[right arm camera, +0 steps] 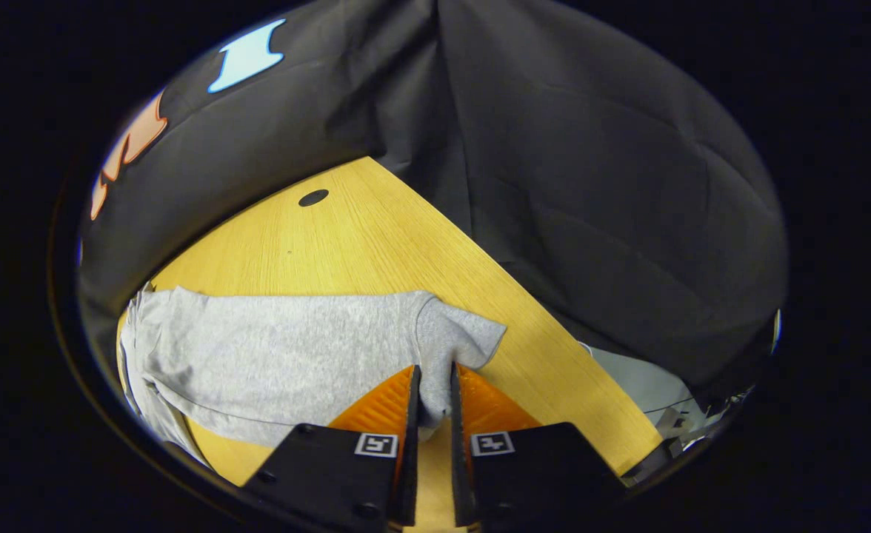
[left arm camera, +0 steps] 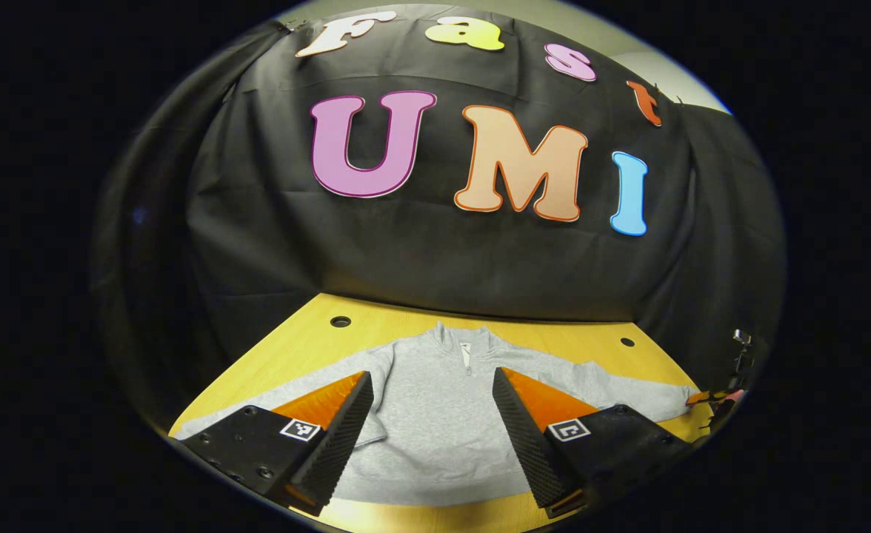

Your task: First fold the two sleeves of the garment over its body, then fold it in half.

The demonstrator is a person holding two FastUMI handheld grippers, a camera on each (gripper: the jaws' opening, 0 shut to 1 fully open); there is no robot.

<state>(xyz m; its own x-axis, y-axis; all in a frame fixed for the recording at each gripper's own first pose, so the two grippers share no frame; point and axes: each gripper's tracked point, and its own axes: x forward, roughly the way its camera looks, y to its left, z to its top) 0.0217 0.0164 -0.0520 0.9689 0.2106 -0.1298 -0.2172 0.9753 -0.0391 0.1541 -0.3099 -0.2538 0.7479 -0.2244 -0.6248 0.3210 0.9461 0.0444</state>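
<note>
Grey and soft, the sweatshirt (left arm camera: 435,414) lies flat on the wooden tabletop (left arm camera: 309,337), front side up, with its collar and short zip pointing toward the black cloth wall (left arm camera: 421,252). Both sleeves are spread out to the sides, so no fold is done yet.

In the right gripper view, the end of one sleeve (right arm camera: 454,340) is pinched in the right tongs (right arm camera: 433,403). Their two fingers are almost together with the grey cloth squeezed between them. The rest of that sleeve runs flat across the tabletop, away to the left of the view.

In the left gripper view, the left tongs (left arm camera: 432,414) hang above the body of the sweatshirt. They are spread wide and hold nothing.

My guess is that the first step is just starting: folding this sleeve over the body. The next move needs the right tongs to lift the cuff a little and carry it across onto the chest, then let go so it lies smooth. The other sleeve comes after that.

Each of the tongs has a small black-and-white square marker (right arm camera: 376,445) on it. I can see no brand name or words on the sweatshirt.
</note>
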